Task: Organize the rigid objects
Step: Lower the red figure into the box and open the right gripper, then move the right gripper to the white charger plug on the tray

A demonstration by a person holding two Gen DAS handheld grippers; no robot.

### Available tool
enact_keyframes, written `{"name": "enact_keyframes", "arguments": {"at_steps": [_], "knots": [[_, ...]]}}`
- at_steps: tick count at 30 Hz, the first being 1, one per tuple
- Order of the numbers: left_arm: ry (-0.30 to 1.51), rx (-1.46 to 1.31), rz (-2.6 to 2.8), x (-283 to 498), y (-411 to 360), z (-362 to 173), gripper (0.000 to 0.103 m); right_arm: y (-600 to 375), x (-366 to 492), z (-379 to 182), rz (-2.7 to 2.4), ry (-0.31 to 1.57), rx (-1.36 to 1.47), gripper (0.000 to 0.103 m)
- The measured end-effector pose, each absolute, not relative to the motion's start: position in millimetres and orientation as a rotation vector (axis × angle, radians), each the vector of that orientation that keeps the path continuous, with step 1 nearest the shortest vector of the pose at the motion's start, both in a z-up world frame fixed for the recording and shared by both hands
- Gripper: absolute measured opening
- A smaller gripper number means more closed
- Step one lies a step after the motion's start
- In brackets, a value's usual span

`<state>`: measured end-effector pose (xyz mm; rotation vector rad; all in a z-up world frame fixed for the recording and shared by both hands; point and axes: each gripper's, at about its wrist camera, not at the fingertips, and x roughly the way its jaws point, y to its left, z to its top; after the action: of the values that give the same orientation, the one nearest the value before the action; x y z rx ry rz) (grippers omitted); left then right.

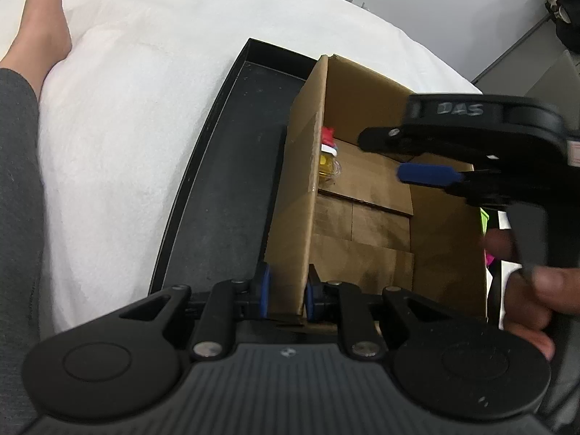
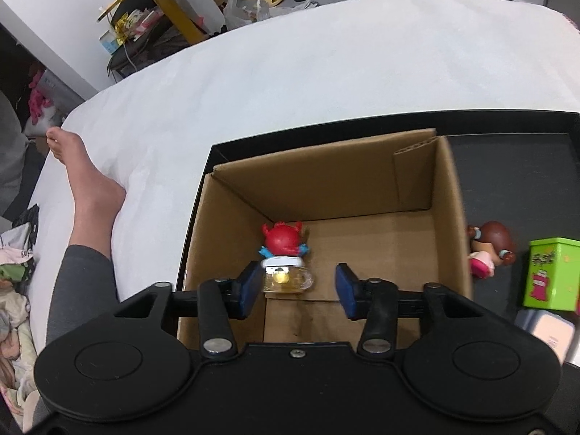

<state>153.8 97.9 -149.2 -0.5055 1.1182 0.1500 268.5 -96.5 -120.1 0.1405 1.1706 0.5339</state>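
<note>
Left claw [image 1: 286,295] clamped on the near wall of the cardboard box [image 2: 417,253], one blue pad outside, one inside. Right claw [image 2: 299,288] spread wide and empty, hanging over the box mouth. Red figurine [image 2: 284,241] already down on the box floor near the left wall, atop a clear yellowish base [image 2: 288,281]. Box seated in a black tray [image 2: 507,166] on a white bed [image 2: 290,72].

Still outside, on the tray to the right of the box: a brown-haired doll [image 2: 487,250] pressed against the box wall, a green tin [image 2: 551,273] just beside it, and a white box [image 2: 551,330] nearer the camera.

Likely trouble: thin corrugated wall buckling or the whole box tipping if pulled sideways by the left grip; soft bedding under the tray giving way under a push. Doll lying tight to the cardboard, so little gap for a pad on that side, with a risk of a scrape along the wall or a knock into the tin. Figurine top-heavy on its base, easily toppled by a dropped item.

Plenty of free floor across the middle and right of the box. Tray rim low, open strip left of the box.
</note>
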Motion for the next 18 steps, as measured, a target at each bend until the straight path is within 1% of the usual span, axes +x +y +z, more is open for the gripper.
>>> {"name": "enact_keyframes", "arguments": {"at_steps": [3, 5, 7, 13, 18], "knots": [[1.121, -0.496, 0.161, 154.7, 95.5, -147.7, 0.017, -103.9, 266.1, -111.0, 0.558, 1.160, 0.156, 0.055], [1.123, -0.499, 0.167, 155.0, 94.9, -147.3, 0.017, -108.7, 264.4, -104.1, 0.546, 1.143, 0.144, 0.069], [1.125, -0.488, 0.172, 155.4, 93.1, -147.1, 0.017, -114.2, 263.9, -97.4, 0.546, 1.126, 0.150, 0.071], [1.127, -0.473, 0.189, 157.0, 86.8, -145.0, 0.017, -126.2, 260.8, -83.2, 0.566, 1.118, 0.166, 0.071], [1.125, -0.457, 0.199, 157.5, 82.4, -145.2, 0.016, -138.0, 255.6, -74.3, 0.567, 1.104, 0.160, 0.076]]}}
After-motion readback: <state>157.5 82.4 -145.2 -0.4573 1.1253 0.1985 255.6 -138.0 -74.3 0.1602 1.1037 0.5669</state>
